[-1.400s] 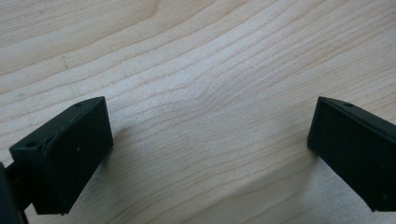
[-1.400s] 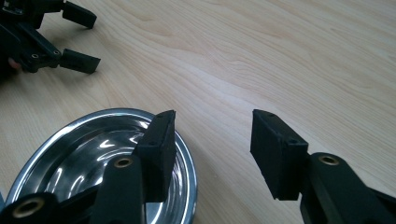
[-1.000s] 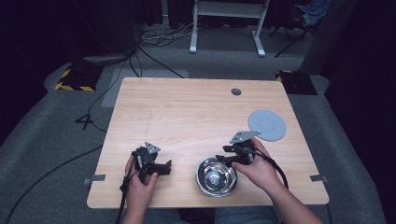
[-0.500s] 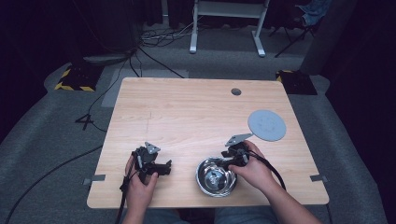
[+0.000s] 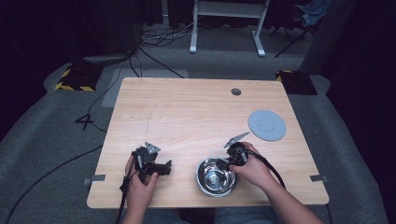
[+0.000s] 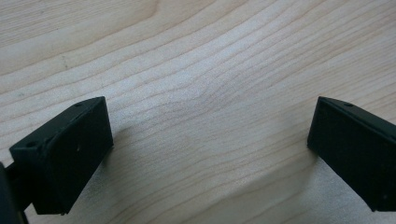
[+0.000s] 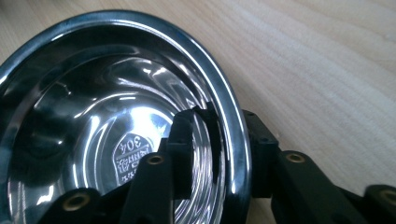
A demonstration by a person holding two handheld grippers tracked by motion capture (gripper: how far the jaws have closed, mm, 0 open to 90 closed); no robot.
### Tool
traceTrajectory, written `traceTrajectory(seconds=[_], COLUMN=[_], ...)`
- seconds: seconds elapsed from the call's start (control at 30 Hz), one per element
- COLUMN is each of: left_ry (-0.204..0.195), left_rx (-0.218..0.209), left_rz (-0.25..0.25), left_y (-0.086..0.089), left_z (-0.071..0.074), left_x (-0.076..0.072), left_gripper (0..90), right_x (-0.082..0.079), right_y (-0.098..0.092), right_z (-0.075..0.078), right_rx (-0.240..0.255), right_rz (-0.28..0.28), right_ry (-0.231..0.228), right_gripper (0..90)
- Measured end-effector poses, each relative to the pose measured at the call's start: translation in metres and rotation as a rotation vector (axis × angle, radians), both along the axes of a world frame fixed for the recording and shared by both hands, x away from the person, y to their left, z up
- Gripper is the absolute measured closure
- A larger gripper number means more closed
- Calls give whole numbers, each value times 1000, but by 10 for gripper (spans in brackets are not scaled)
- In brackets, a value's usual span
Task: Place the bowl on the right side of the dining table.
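Observation:
A shiny steel bowl [image 5: 215, 176] sits near the table's front edge, right of centre. My right gripper [image 5: 230, 163] reaches down over its right rim. In the right gripper view one jaw is inside the bowl [image 7: 93, 116] and the other outside, with the rim between them. The right gripper [image 7: 220, 119] has just been closing, and a narrow gap still shows between the inner pad and the bowl wall. My left gripper [image 5: 164, 168] rests at the front left. It stands open [image 6: 210, 140] over bare wood with nothing between its jaws.
A flat grey disc [image 5: 266, 125] lies on the right side of the wooden table [image 5: 187, 116]. A small round hole [image 5: 236, 91] sits near the far edge. Cables trail from both grippers toward the person.
My right gripper has come down and to the left onto the bowl's right rim, and its jaws have narrowed around that rim. The left gripper and the bowl have stayed put.

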State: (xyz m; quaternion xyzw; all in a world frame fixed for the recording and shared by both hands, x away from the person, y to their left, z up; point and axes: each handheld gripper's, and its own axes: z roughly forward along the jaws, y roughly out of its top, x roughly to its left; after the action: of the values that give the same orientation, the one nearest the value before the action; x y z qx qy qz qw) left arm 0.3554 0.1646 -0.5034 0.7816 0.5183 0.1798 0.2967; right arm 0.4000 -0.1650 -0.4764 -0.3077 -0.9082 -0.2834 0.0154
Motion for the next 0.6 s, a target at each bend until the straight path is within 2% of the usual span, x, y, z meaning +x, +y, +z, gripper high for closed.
traceTrajectory(seconds=[0.23, 0.37, 0.6], left_ry=[0, 0, 0], left_rx=[0, 0, 0], left_rz=[0, 0, 0], left_y=[0, 0, 0], left_z=[0, 0, 0], left_x=[0, 0, 0], left_gripper=[3, 2, 2], right_x=[1, 1, -4], right_y=[-1, -1, -3], right_z=[0, 1, 11], right_rx=[-3, -3, 51], right_rz=[14, 13, -8], right_ry=[45, 49, 44], right_gripper=[794, 812, 868])
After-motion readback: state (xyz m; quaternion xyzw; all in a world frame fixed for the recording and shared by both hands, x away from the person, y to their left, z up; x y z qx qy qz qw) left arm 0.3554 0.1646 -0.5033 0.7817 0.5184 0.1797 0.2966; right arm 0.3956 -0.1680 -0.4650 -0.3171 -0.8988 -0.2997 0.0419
